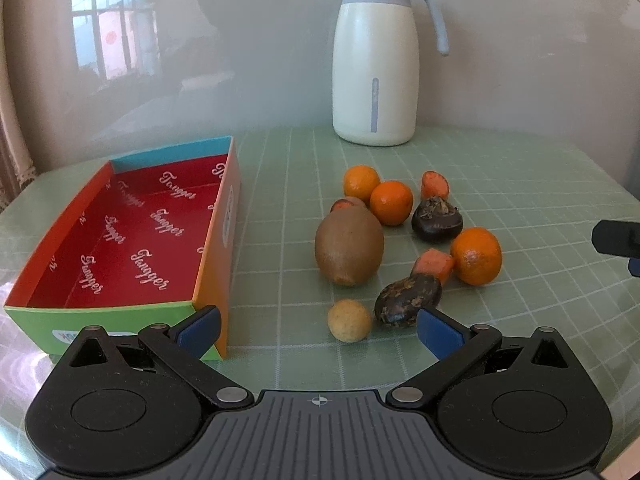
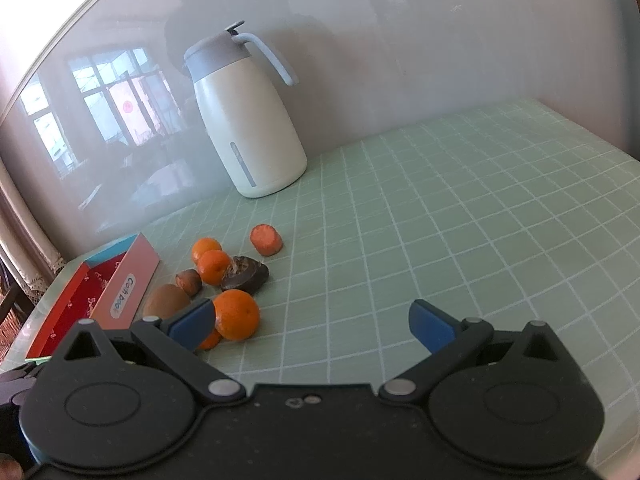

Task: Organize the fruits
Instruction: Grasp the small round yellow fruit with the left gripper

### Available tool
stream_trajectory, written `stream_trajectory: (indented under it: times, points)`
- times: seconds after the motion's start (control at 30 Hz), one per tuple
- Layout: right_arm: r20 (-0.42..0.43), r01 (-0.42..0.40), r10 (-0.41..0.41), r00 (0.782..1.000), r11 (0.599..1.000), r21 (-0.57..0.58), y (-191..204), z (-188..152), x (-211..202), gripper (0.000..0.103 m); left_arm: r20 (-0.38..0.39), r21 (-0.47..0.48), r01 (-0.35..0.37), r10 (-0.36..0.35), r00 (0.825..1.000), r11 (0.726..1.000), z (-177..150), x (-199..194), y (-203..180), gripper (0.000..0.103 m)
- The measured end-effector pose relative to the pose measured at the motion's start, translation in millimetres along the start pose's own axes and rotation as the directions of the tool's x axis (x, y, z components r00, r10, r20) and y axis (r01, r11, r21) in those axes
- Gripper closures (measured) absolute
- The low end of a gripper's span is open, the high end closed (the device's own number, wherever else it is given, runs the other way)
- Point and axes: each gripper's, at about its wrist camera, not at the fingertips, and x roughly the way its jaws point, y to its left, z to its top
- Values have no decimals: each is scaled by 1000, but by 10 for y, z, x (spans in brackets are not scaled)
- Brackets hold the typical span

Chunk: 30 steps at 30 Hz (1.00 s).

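A colourful open box (image 1: 120,236) with a red printed inside lies on the left of the green table. Right of it sit a brown kiwi (image 1: 349,245), three oranges (image 1: 476,256), carrot chunks (image 1: 434,266), two dark water chestnuts (image 1: 408,300) and a small tan round fruit (image 1: 349,320). My left gripper (image 1: 318,330) stands open just in front of the tan fruit, holding nothing. In the right wrist view my right gripper (image 2: 312,326) is open over bare table, its left finger beside an orange (image 2: 236,315). The box (image 2: 100,296) lies at the left there.
A white jug with a grey lid and handle (image 1: 374,64) stands at the back against a glossy wall. The jug (image 2: 246,120) also shows in the right wrist view. Part of the other gripper (image 1: 618,240) pokes in at the right edge. Green gridded tablecloth (image 2: 480,220) stretches right.
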Motion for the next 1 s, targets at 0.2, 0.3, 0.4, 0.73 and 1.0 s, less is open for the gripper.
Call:
stream_trajectory:
  times: [0.2, 0.3, 0.4, 0.73, 1.0]
  points:
    - [-5, 13, -13, 1000, 1000, -12, -1, -12, 19, 0, -33, -7, -19, 19, 999, 1000, 2, 24, -14, 0]
    - [-11, 22, -22, 1000, 999, -23, 23, -22, 49, 0, -45, -14, -15, 14, 999, 1000, 13, 32, -2, 0]
    - [-16, 24, -25, 1000, 999, -28, 38, -30, 70, 0, -58, -23, -14, 12, 998, 1000, 18, 33, 5, 0]
    - [-23, 28, -29, 999, 998, -48, 70, -40, 107, 0, -42, -64, 63, -65, 997, 996, 32, -79, 20, 0]
    - [-26, 29, -31, 999, 998, -49, 79, -42, 115, 0, 2, -21, 0, 0, 1000, 1000, 25, -94, 11, 0]
